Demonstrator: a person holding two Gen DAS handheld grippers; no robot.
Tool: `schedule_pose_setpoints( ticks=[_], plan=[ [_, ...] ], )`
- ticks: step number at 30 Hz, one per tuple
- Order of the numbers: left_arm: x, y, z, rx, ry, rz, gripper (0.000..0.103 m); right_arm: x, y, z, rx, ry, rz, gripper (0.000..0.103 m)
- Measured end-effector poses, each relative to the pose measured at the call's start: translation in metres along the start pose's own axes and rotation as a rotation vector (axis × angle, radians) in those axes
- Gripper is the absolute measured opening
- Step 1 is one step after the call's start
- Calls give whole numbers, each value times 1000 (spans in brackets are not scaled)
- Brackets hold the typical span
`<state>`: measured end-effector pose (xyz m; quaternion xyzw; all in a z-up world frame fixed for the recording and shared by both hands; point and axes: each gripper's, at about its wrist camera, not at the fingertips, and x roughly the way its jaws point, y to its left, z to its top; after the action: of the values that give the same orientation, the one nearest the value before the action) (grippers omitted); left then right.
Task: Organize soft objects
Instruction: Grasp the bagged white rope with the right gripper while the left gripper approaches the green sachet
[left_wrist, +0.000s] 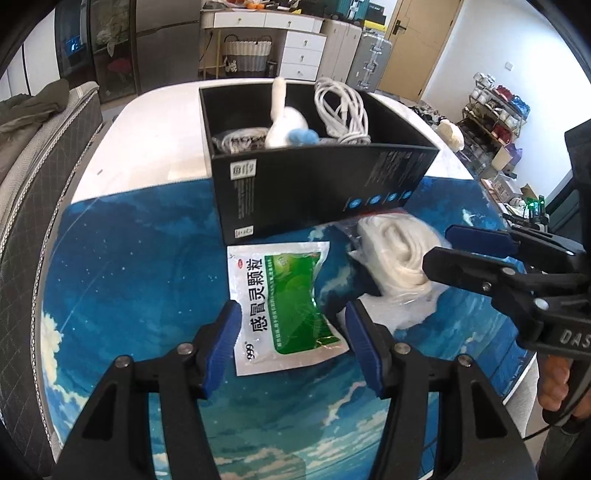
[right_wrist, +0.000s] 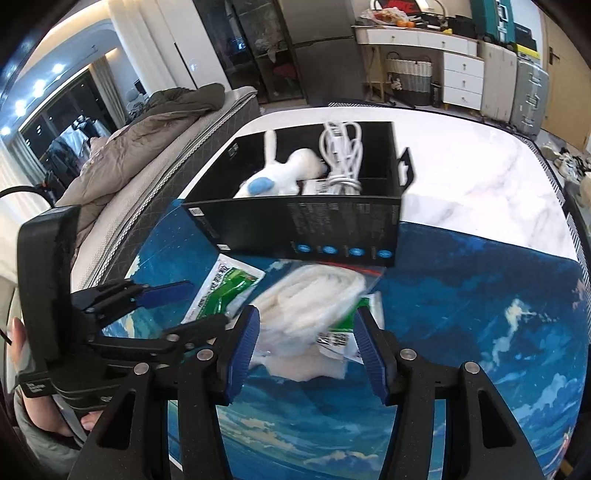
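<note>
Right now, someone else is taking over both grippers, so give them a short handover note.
Left gripper: open, nothing held, above the green and white packet on the blue mat.
Right gripper: open, nothing held, over the clear bag of white cord; a second green packet lies partly under that bag.
Black box: stands at the mat's far edge.
Done: the white plush toy, a coiled white cable and a small clear bag are in the box.
Left: both packets and the cord bag are not yet in the box.
</note>
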<state>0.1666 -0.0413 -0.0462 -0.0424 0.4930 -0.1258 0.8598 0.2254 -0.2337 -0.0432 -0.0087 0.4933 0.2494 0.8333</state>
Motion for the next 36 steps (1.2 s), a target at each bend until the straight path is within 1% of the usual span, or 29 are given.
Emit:
schedule_pose_setpoints(
  ticks=[2, 3, 4, 6, 8, 9, 11, 12, 13, 16, 20, 25, 30, 32, 34, 36],
  plan=[
    [4, 1, 0, -11, 5, -2, 61, 7, 3, 3, -2, 7, 4, 59],
    [4, 3, 0, -22, 0, -8, 62, 11, 5, 4, 0, 10, 9, 66],
    [4, 4, 0, -27, 0, -12, 62, 15, 6, 5, 4, 14, 13, 72],
    [5, 7, 0, -29, 3, -11, 62, 23, 9, 7, 9, 25, 16, 72],
    [8, 12, -1, -36, 16, 10, 62, 29, 13, 8, 2, 37, 14, 72],
    [10, 14, -2, -42, 25, 1, 59, 33, 14, 8, -4, 44, 12, 72],
    [10, 16, -4, -27, 22, -2, 55, 34, 14, 6, -4, 53, 15, 67],
    [10, 13, -6, -3, 28, 12, 55, 34, 11, 6, 9, 54, 19, 60],
    [10, 12, -7, 11, 31, 24, 54, 33, 7, 5, 25, 54, 29, 58],
    [6, 13, -13, 16, 30, 15, 51, 28, 2, -3, 29, 56, 53, 54],
    [-1, 14, -19, 26, 37, 12, 50, 20, 2, -18, 22, 74, 74, 54],
    [-11, 15, -32, 24, 50, 6, 51, 11, 5, -37, 23, 88, 68, 54],
    [-17, 17, -45, 41, 56, 3, 53, 7, 2, -45, -2, 124, 67, 55],
    [-19, 18, -47, 40, 62, 2, 54, 6, 0, -47, -2, 125, 62, 59],
    [-20, 19, -47, 28, 67, -1, 55, 4, -8, -49, 1, 120, 44, 67],
    [-20, 19, -45, 28, 68, -1, 55, 3, -6, -46, -8, 109, 22, 68]
  ],
)
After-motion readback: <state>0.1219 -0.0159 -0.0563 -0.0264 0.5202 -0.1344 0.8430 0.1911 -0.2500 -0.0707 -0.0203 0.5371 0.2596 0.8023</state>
